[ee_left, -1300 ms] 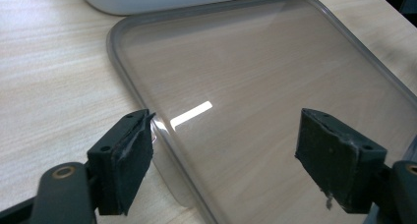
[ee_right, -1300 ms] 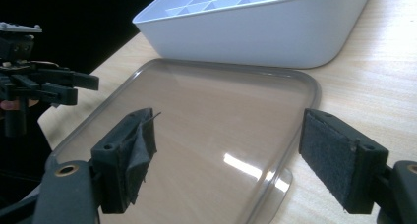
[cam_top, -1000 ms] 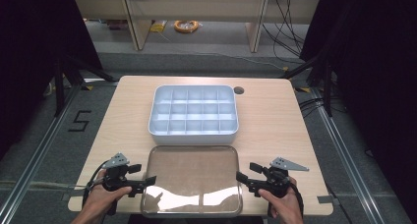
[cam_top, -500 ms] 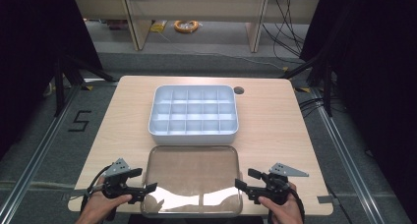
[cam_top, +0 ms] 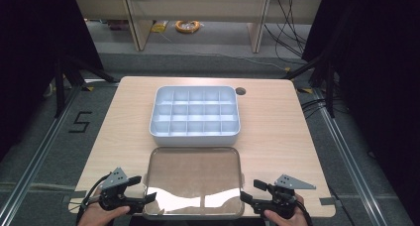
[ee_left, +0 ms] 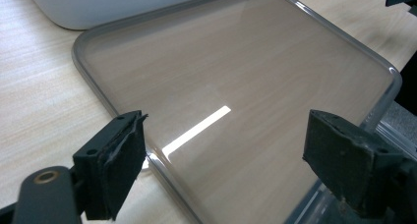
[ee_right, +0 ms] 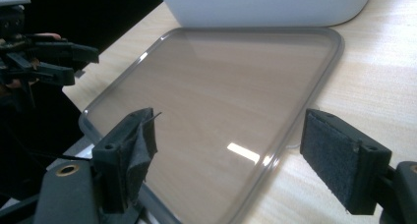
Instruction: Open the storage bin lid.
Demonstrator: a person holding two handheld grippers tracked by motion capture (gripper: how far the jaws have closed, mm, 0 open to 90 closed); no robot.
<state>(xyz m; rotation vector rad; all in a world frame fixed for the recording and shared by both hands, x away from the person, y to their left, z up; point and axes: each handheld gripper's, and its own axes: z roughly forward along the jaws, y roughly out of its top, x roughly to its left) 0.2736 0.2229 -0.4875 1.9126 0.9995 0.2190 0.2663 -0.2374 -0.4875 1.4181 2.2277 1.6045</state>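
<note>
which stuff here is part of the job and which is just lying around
Part of the job:
- clear lid, flat on the table's near edge
- white compartment box, just beyond the lid
- left gripper and right gripper, both open at the lid's near corners

Lying about:
- yellow cable coil on the floor beyond the table
- floor marking "5"

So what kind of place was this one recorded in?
Probably a lab or recording workshop, not a home: a bare wooden table ringed by dark curtains, metal rails on a grey floor with a taped "5", and loose cables behind.
</note>
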